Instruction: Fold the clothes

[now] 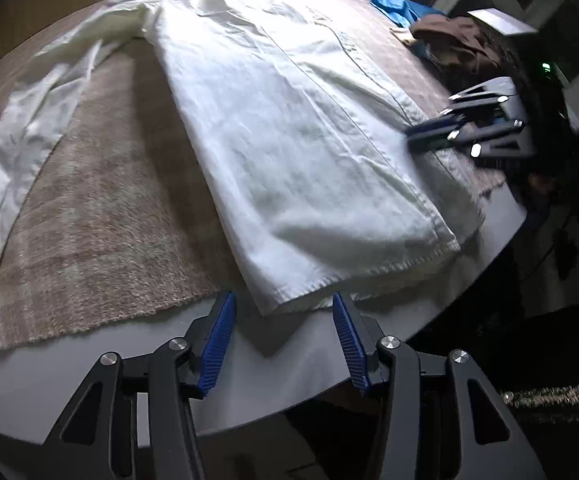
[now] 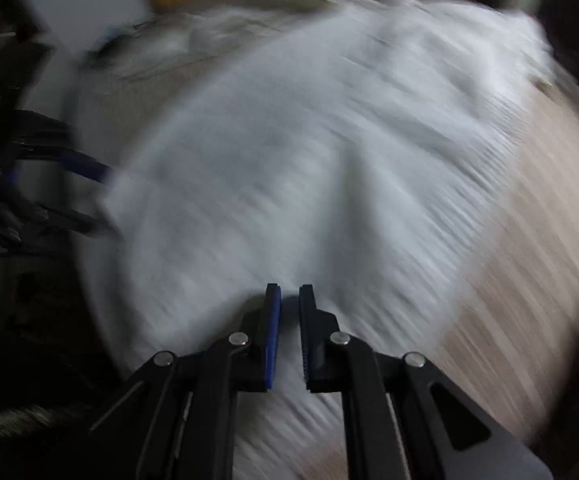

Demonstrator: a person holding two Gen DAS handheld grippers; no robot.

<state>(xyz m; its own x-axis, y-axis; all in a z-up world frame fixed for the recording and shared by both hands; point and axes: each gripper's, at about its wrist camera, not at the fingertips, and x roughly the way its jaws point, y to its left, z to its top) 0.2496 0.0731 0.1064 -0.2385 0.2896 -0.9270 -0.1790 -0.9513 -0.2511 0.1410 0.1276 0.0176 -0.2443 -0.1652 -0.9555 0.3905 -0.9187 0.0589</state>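
The left gripper (image 1: 283, 300) is seen with its jaws apart and nothing held; the hem corner of the white garment (image 1: 289, 136) lies just ahead, between the blue pads (image 1: 217, 344), on a beige mat (image 1: 101, 216) over the grey table (image 1: 289, 364). The right gripper (image 2: 287, 292) is nearly closed above the same garment (image 2: 289, 168), but because of blur it cannot be told if cloth is pinched. Beyond it, dark and blue clothes (image 1: 453, 36) are piled.

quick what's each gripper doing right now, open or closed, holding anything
Left gripper: open, nothing held; the white shirt hem lies just ahead of it.
Right gripper: nearly shut over the shirt; too blurred to tell if it pinches fabric.
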